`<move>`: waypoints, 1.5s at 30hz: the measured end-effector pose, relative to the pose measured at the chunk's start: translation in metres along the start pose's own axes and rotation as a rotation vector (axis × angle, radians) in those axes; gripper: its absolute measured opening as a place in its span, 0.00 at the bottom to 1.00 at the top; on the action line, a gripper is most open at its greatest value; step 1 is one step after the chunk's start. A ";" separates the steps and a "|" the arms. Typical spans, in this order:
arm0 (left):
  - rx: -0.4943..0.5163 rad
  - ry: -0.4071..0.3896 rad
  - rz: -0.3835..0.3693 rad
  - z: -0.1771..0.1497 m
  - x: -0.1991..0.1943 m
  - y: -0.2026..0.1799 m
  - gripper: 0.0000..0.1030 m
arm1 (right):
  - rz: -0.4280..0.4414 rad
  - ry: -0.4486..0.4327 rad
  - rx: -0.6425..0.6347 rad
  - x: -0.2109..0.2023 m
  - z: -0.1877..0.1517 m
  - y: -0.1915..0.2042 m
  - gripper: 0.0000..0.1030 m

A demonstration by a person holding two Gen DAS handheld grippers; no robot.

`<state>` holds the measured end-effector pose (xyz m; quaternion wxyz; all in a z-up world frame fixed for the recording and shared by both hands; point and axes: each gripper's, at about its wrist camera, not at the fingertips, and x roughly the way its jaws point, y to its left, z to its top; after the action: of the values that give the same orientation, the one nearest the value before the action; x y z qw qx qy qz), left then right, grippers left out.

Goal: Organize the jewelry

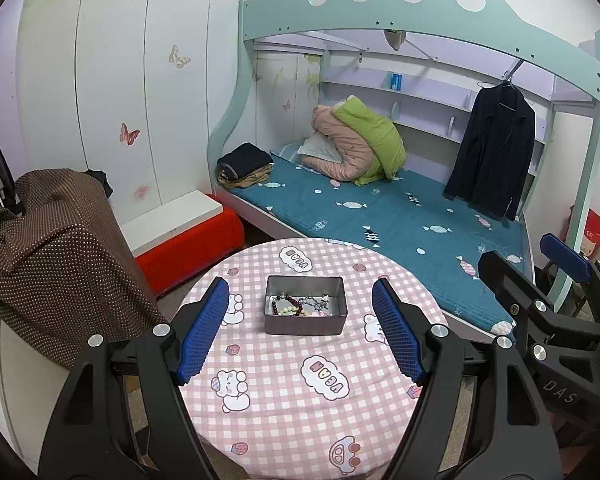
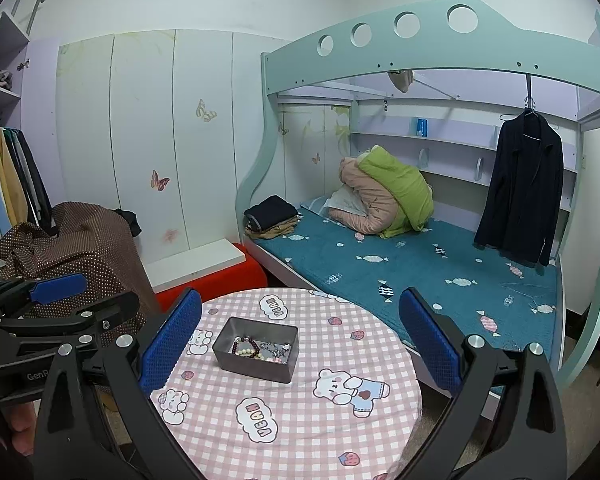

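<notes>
A grey metal tin (image 1: 306, 324) (image 2: 247, 366) stands on the round table (image 1: 284, 420) (image 2: 300, 432) with its pink checked cloth. Inside the tin lie beaded bracelets (image 1: 290, 306) (image 2: 247, 347), dark red and cream, with a silvery chain beside them. My left gripper (image 1: 301, 294) hovers open in front of the tin, its blue pads either side with nothing between them. My right gripper (image 2: 301, 303) also stands open and empty, above the table's far part, with the tin to its lower left. Each gripper shows at the edge of the other's view.
A bunk bed (image 1: 380, 208) (image 2: 420, 264) with a teal sheet runs behind the table, a dark jacket (image 1: 492, 148) hanging from its frame. A red bench (image 1: 188, 248) and a chair under brown dotted cloth (image 1: 56, 248) stand to the left. White wardrobe doors (image 1: 112, 92) line the wall.
</notes>
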<state>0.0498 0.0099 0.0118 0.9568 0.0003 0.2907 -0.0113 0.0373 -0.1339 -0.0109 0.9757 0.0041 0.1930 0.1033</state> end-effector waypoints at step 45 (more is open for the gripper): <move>0.006 0.005 0.005 -0.001 0.001 0.000 0.73 | 0.004 0.010 0.002 0.006 -0.004 0.002 0.92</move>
<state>0.0497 0.0099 0.0107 0.9561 0.0039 0.2930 -0.0098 0.0410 -0.1311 -0.0168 0.9746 0.0051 0.1979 0.1049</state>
